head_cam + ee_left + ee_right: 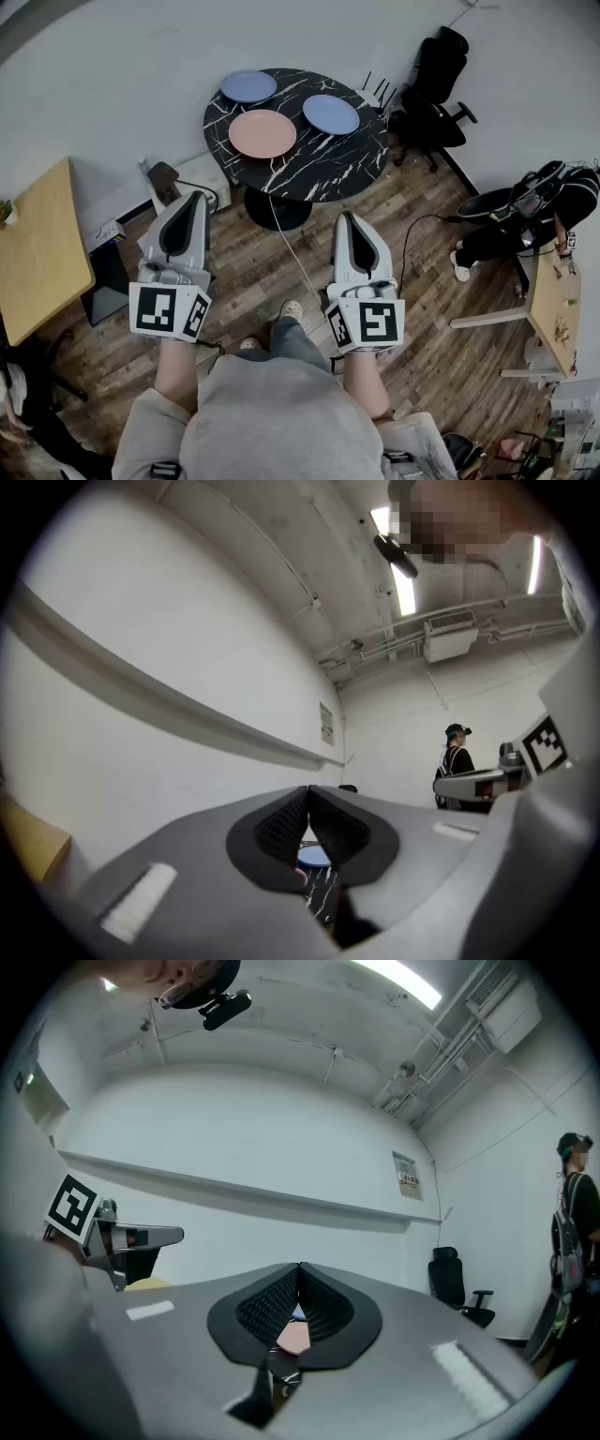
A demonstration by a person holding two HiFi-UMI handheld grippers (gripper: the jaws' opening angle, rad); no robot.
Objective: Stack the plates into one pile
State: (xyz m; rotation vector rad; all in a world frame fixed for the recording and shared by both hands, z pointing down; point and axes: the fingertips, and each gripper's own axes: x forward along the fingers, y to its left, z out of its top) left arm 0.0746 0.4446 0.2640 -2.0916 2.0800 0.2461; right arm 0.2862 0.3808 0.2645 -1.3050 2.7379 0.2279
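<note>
While you stand back from the round black marble table point(323, 173), you hold both grippers out in front of you, side by side, and neither one touches anything.

On the left, your left gripper point(194, 199) has its two jaws pressed together at the tips, with nothing between them. It points toward the table. In the head view its tip appears below the table's left edge, over the wooden floor point(272, 272) and not over the table top.

All three plates lie flat on the table, well ahead of both grippers, and none is on top of another. The left blue plate point(248, 86) sits at the far left edge of the top. The pink plate point(262, 133) lies just in front of it, closer to you, and the two are close but do not overlap. The right blue plate point(331, 114) lies to the right of the pink one, with a strip of marble between them.

On the right, your right gripper point(347, 218) is also closed, tips together and empty. Its tip appears below the table's near right edge, again over the floor. Through the small gap under its closed tips, the right gripper view shows the pink plate far ahead
</note>
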